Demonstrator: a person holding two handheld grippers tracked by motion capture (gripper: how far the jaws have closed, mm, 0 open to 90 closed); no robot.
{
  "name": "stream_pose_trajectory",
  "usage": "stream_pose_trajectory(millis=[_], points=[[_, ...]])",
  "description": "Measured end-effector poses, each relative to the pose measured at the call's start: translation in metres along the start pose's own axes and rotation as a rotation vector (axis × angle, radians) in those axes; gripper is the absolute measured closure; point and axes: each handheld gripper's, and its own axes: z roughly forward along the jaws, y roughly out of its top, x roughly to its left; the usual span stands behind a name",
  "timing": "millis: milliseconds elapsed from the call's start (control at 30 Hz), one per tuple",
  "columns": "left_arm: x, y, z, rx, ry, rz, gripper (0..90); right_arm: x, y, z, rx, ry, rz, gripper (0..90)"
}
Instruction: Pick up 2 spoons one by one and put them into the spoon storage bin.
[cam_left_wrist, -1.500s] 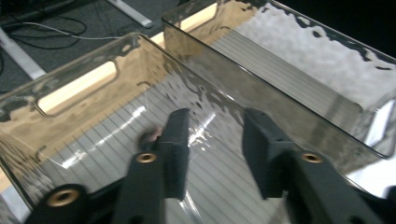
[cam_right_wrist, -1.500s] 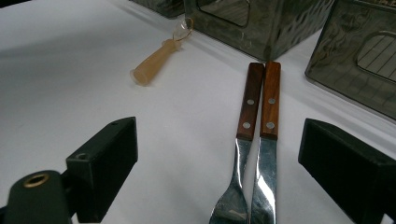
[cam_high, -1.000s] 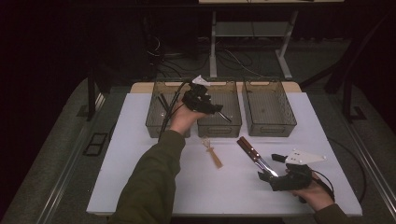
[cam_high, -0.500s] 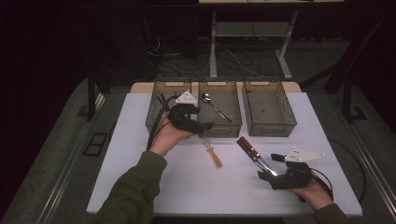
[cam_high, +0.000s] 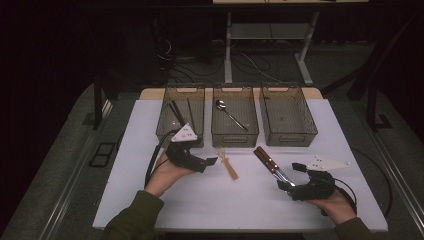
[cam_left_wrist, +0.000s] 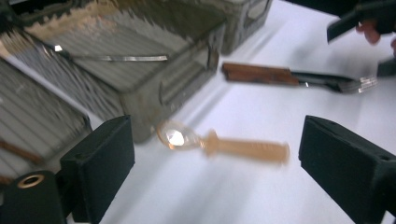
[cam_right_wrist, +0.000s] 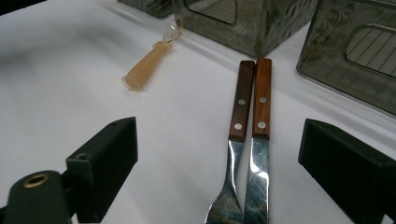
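**Left gripper spread beside the plastic spoon, right gripper open over the fork and knife**

On the white table top (cam_high: 125, 150), three clear bins are lined up along the far edge. In the left bin (cam_high: 181, 116) thin dark sticks are seen lying lengthwise. Just in front of that bin the left gripper (cam_high: 209, 161) is held low in the person's left hand (cam_high: 165, 175), pointing toward the middle of the table. Its jaws are seen wide apart in the left gripper view and have just been opening; nothing is pressed by the pads. The small amber plastic spoon (cam_left_wrist: 219, 144) is framed between the jaws in that view but lies farther on, flat on the table, its clear bowl close to the front wall of the middle bin (cam_high: 235, 117). In the high view the same spoon is found just beside the tip of the left gripper, apart from it. A metal spoon (cam_high: 230, 114) is seen lying diagonally inside the middle bin.

Further right, a fork (cam_right_wrist: 236, 135) and a knife (cam_right_wrist: 259, 135) with brown wooden handles are laid side by side, touching, in front of the gap between the middle bin and the right bin (cam_high: 287, 115). The right gripper (cam_high: 289, 176) is held in the right hand (cam_high: 337, 205) at their metal ends, its jaws standing well apart on either side of the pair, with neither piece gripped.
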Motion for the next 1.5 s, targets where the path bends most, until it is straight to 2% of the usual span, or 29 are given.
stream_pose_trajectory(millis=[167,300,467,700,833,967,1067,1300,1500], points=[[-0.007,-0.023,-0.007,-0.001,0.011,-0.005,4.9,-0.002,0.002,0.0,-0.007,-0.003,0.01,11.4],[-0.011,-0.039,-0.013,0.002,0.005,-0.006,1.6,-0.002,0.003,0.0,-0.013,-0.014,0.006,11.4],[-0.014,-0.053,-0.021,-0.004,-0.002,-0.005,0.0,-0.001,0.006,0.002,-0.011,-0.01,0.005,11.4],[-0.018,-0.07,-0.03,-0.017,-0.004,-0.038,0.0,0.004,0.015,0.008,0.007,-0.016,-0.006,11.3],[-0.019,-0.076,-0.034,-0.01,0.005,-0.046,0.0,0.005,0.02,0.012,0.032,-0.023,-0.012,11.3],[-0.021,-0.079,-0.036,-0.012,-0.003,-0.058,0.0,0.007,0.027,0.018,0.037,-0.011,-0.001,11.4],[-0.022,-0.078,-0.036,-0.004,-0.005,-0.045,0.0,0.009,0.033,0.023,0.043,-0.006,-0.003,11.4],[-0.023,-0.078,-0.034,0.004,-0.01,-0.042,0.0,0.016,0.043,0.038,0.046,0.022,-0.018,11.4],[-0.024,-0.078,-0.032,0.011,-0.02,-0.038,0.0,0.024,0.05,0.054,0.072,0.046,-0.026,11.5]])
